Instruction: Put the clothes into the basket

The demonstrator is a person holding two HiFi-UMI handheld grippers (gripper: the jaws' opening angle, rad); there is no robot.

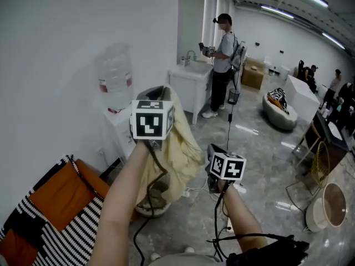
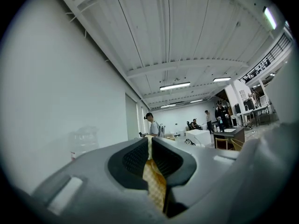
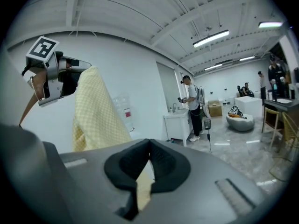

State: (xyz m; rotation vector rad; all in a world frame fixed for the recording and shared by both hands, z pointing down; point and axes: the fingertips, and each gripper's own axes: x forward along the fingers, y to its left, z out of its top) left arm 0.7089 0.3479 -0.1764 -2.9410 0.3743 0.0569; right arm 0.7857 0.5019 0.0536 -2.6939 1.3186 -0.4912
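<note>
Yellow checked cloth [image 1: 180,146] hangs limp; left gripper [image 2: 150,143] and right gripper [image 3: 148,146] jaws clamp it.

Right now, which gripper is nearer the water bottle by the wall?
Left. The left gripper, raised with the yellow cloth, is just right of the water bottle in the head view; the right gripper sits lower and farther right.

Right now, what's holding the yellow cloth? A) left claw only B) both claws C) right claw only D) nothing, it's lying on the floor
B: the yellow cloth shows pinched between the pads of the left claw and of the right claw, each in its own gripper view.
</note>
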